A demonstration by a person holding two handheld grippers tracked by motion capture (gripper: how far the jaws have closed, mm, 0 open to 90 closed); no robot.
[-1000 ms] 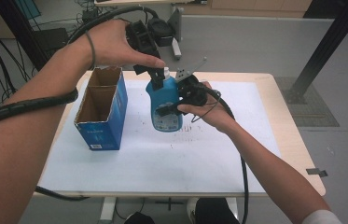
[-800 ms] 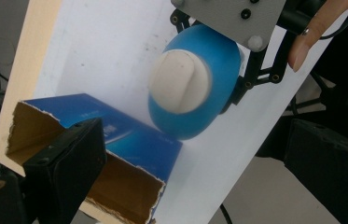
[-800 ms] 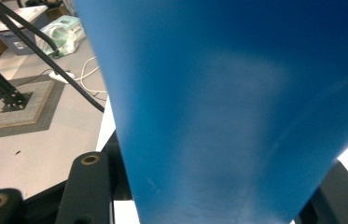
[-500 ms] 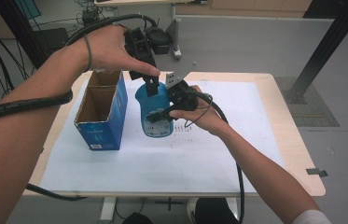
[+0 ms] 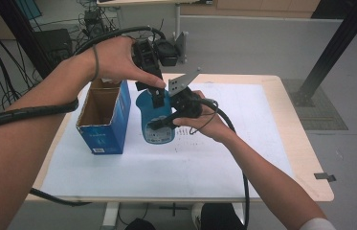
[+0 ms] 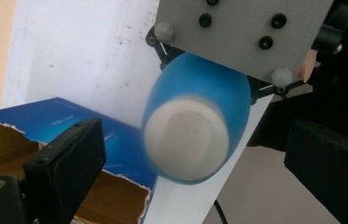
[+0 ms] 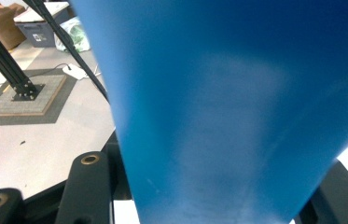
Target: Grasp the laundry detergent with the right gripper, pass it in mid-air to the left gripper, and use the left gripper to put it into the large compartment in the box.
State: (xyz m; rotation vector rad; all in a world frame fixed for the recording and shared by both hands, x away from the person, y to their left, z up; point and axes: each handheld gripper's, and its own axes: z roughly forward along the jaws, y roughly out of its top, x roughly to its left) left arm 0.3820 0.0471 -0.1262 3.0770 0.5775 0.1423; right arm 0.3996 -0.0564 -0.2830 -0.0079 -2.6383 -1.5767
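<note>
Over a white-covered table [image 5: 224, 187], two hand-held grippers meet at a blue bottle [image 5: 156, 117]. High view: right gripper [image 5: 164, 122] clamps the bottle from the side, jaws narrow & pressed on its body; bottle is lifted off the sheet, tilted, label end toward the person. The left gripper [image 5: 159, 96] comes in from above, at the bottle's upper end. An open blue box [image 5: 103, 117] stands just beside the bottle, on its left in that view.

Left gripper view adds what the high view can't: the bottle [image 6: 195, 130] seen end-on, its pale round end facing the lens, centred between the two black jaws w/ clear space on each side, so the left gripper's jaws stand wide, not pressing on it. The right gripper's grey plate [image 6: 241, 35] sits right behind the bottle; the box's torn cardboard rim [image 6: 115, 191] is below.

Right gripper view: blue bottle [image 7: 227, 112] wall very close to the lens, btw. the jaws, blurred; floor & a black frame post [image 7: 3, 51] at left.
</note>
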